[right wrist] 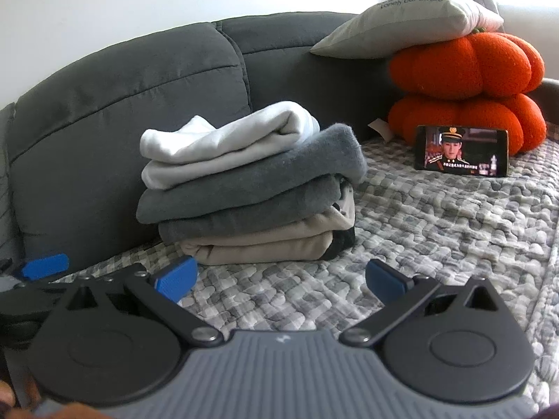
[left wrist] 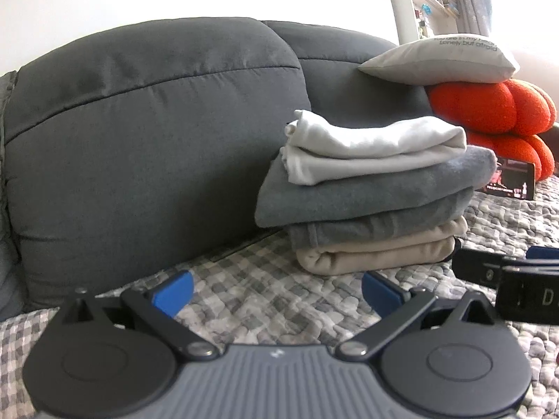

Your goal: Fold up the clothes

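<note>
A stack of folded clothes (left wrist: 363, 195) rests on the checked sofa cover (left wrist: 265, 300) against the grey back cushion: a white garment (left wrist: 370, 139) on top, grey ones (left wrist: 360, 192) under it, a beige one (left wrist: 377, 251) at the bottom. The right wrist view shows the same stack (right wrist: 244, 192) just ahead. My left gripper (left wrist: 276, 289) stands open in front of the stack, nothing between its blue pads. My right gripper (right wrist: 279, 277) is open too, close to the beige garment (right wrist: 258, 248), holding nothing. The right gripper's body (left wrist: 506, 279) shows at the right edge of the left wrist view.
Grey sofa back cushions (left wrist: 146, 132) rise behind the stack. To the right sit two orange pumpkin cushions (right wrist: 464, 94) with a pale pillow (right wrist: 408, 24) on top. A phone (right wrist: 461, 152) playing video leans against them. The left gripper's blue pad (right wrist: 45, 265) shows at the left.
</note>
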A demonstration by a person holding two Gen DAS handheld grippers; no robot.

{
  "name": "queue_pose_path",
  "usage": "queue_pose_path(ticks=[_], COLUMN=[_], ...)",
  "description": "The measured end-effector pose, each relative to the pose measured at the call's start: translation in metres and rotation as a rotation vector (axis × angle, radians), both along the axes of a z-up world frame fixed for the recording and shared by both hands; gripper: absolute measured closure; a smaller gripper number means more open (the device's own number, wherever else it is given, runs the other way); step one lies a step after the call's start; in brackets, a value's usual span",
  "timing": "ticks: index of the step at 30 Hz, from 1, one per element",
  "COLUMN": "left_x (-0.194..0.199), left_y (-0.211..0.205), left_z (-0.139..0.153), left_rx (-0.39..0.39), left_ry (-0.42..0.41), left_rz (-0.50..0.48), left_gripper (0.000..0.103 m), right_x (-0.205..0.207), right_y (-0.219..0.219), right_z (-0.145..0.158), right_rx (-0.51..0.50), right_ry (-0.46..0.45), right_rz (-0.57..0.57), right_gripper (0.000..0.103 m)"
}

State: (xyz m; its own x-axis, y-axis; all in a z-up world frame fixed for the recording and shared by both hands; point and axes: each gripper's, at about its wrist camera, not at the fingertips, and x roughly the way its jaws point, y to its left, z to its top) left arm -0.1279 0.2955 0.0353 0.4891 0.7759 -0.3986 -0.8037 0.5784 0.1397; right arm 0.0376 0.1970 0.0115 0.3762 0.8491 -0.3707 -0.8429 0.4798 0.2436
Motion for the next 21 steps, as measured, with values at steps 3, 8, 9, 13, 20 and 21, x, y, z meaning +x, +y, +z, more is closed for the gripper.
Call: queue_pose_path(ticks=[3,8,9,13,20,21], left_x=[-0.0005,-0.0002,0.0000,0.0002,0.0011,0.0013], left_y=[0.0017,0.0013,0.0015,0.0032,0.0037,0.0036], left_z=[0.0004,0.0000,-0.0002,-0.0005,-0.0010,-0.0011], left_rx=[-0.013,-0.009,-0.009,-0.023,-0.027,-0.027], left_ry=[-0.007,-0.009,-0.008,-0.008,-0.001,0.000], left_rz=[0.003,0.010,0.010,0.011,0.020,0.022], left_gripper=[0.000,0.000,0.000,0.000,0.000,0.000], right_x=[0.0000,-0.0003,-0.0003,-0.0007,-0.0011,-0.0012], right_y=[0.0002,0.0006,0.0009,0.0011,0.0008,0.0008], right_z=[0.0001,0.0001,0.0000,-0.0001,0.0001,0.0000], right_rx=[0.000,-0.001,-0.003,-0.006,-0.010,-0.010], right_ry=[-0.001,-0.002,-0.003,-0.006,-0.011,-0.012], right_rz=[0.000,0.000,-0.001,-0.002,-0.005,-0.005], right_gripper=[0.000,0.000,0.000,0.000,0.000,0.000])
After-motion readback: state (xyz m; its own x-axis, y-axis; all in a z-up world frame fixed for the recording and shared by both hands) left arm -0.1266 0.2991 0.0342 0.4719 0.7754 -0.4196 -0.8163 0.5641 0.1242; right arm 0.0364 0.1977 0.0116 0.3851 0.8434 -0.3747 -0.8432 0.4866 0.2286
